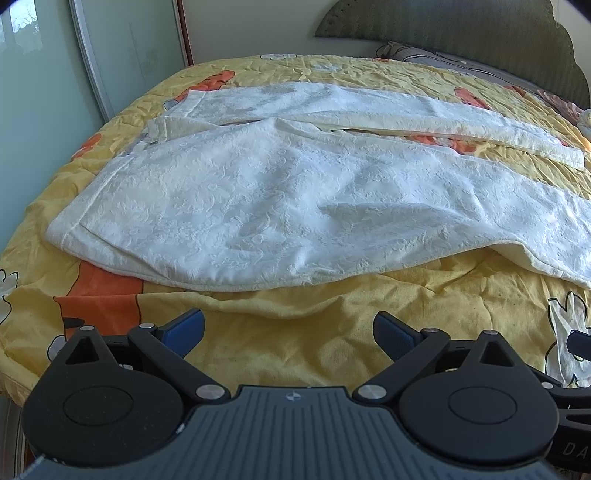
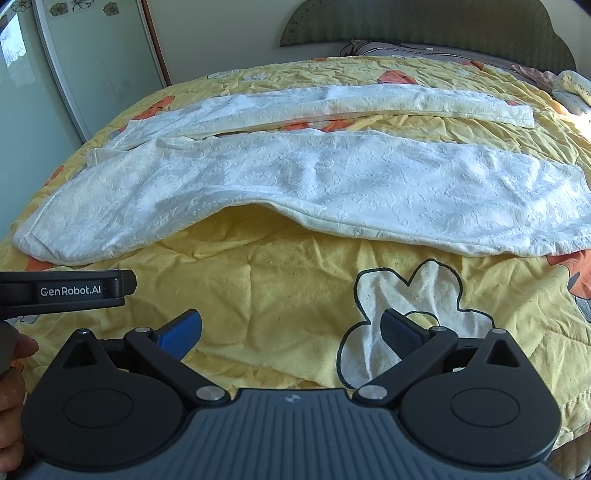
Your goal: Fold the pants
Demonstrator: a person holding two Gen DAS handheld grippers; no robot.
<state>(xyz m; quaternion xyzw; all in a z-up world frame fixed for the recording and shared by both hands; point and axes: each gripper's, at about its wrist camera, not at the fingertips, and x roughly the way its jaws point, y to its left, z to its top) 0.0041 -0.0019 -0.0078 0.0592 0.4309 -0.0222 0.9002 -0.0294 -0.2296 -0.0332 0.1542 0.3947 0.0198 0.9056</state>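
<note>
White embossed pants (image 1: 280, 192) lie spread across the yellow bedspread (image 1: 295, 332), waist at the left, the two legs running right and apart. The near leg shows in the right wrist view as pants (image 2: 332, 184) with its near edge humped up in the middle. My left gripper (image 1: 289, 328) hovers open over bare bedspread, short of the pants' near edge. My right gripper (image 2: 291, 330) is open too, above the bedspread (image 2: 258, 280), holding nothing. The left gripper's body (image 2: 66, 290) pokes in at the left edge of the right wrist view.
A green headboard (image 2: 424, 22) and pillows (image 2: 424, 51) stand at the far side. A glass sliding door (image 1: 55, 74) runs along the left of the bed. A folded cloth (image 2: 572, 92) lies at the far right. A hand (image 2: 14, 369) shows at the lower left.
</note>
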